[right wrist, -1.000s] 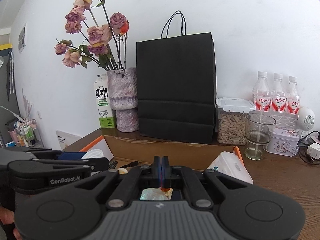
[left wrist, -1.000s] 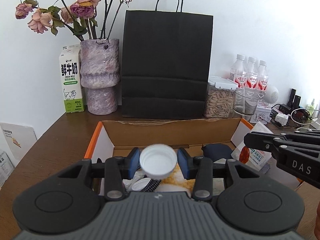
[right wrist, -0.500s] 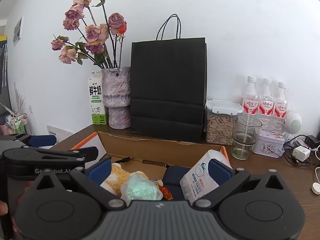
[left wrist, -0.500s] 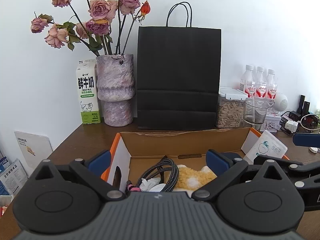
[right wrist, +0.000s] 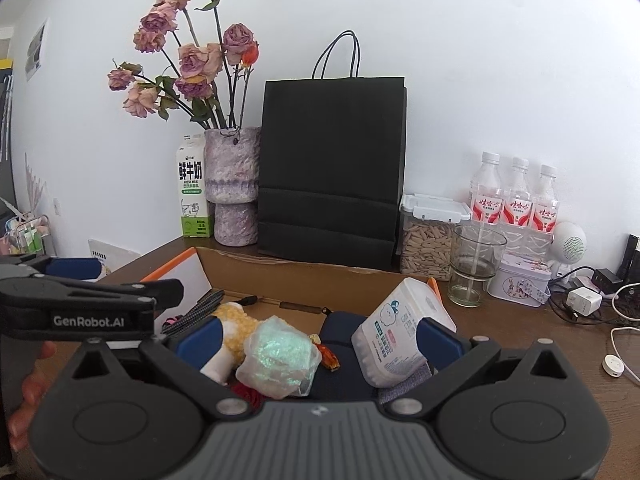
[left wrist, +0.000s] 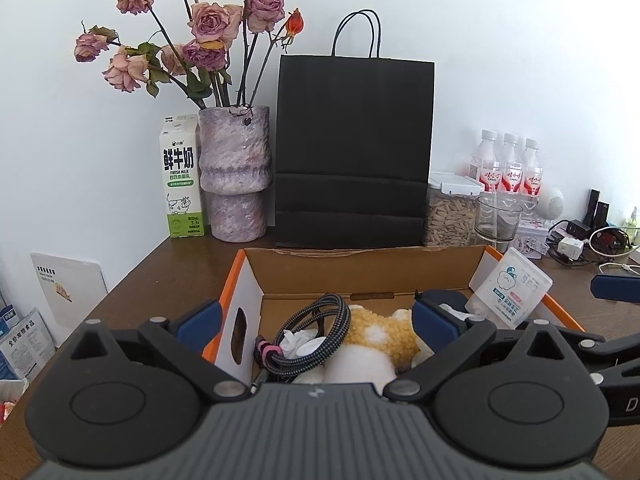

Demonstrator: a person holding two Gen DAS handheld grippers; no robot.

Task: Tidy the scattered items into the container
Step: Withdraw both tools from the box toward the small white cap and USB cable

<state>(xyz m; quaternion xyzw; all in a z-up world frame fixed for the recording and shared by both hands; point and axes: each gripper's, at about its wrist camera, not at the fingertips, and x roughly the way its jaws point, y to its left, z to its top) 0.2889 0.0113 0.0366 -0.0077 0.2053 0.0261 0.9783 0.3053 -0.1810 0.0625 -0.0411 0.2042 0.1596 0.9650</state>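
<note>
An open cardboard box point(left wrist: 360, 272) with orange edges stands on the brown table and also shows in the right wrist view point(right wrist: 304, 280). In it lie a braided cable point(left wrist: 320, 332), a yellow and white plush toy point(left wrist: 380, 336), a white cotton-swab pack point(right wrist: 396, 340), a shiny greenish wrapped packet point(right wrist: 280, 356) and a dark blue cloth point(right wrist: 340, 332). My left gripper point(left wrist: 316, 320) is open and empty above the box's near left part. My right gripper point(right wrist: 316, 340) is open and empty above the box's near right part.
Behind the box stand a black paper bag point(left wrist: 354, 152), a vase of dried roses point(left wrist: 234, 172), a milk carton point(left wrist: 180, 184), a seed jar point(left wrist: 450, 212), a glass point(left wrist: 498, 220) and water bottles point(left wrist: 508, 168). Chargers and cables point(right wrist: 588, 304) lie at the right.
One second ago my left gripper held a white cap and my right gripper was shut on something small. Both have opened and are empty, and both have drawn back from the box.
</note>
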